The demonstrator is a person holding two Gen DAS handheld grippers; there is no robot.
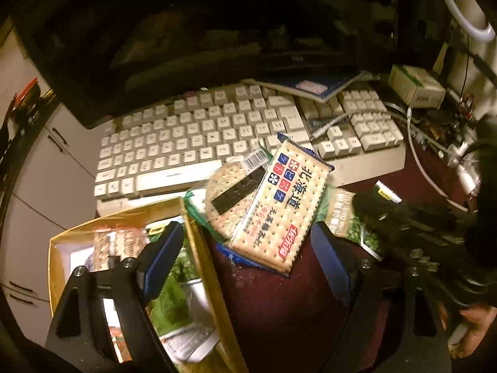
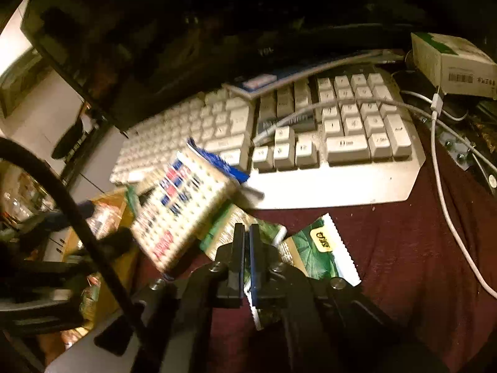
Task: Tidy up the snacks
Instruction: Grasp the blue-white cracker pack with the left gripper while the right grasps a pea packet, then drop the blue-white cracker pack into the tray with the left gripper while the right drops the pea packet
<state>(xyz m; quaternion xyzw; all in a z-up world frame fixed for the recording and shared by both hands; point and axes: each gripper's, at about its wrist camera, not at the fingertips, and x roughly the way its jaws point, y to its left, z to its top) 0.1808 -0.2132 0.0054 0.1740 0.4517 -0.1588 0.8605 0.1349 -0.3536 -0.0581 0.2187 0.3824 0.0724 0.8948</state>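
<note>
A cream cracker packet [image 1: 279, 205] with blue and red print lies tilted on a round cracker packet [image 1: 226, 192], against the keyboard's front edge. My left gripper [image 1: 247, 228] hangs open just in front of it, one blue finger [image 1: 161, 248] over the yellow box [image 1: 198, 248] and the other over the table. The box holds several snack packets. In the right wrist view a green packet [image 2: 313, 255] lies on the dark red cloth beside the cracker packet [image 2: 183, 205]. My right gripper [image 2: 247, 233] is shut on a fold of this green packet.
A white keyboard [image 1: 198, 136] spans the desk behind the snacks, with a blue notebook [image 1: 310, 87] on its far edge and a dark monitor above. White cables [image 2: 441, 186] and a white carton [image 2: 450, 62] crowd the right. A hand [image 1: 475, 320] shows at the lower right.
</note>
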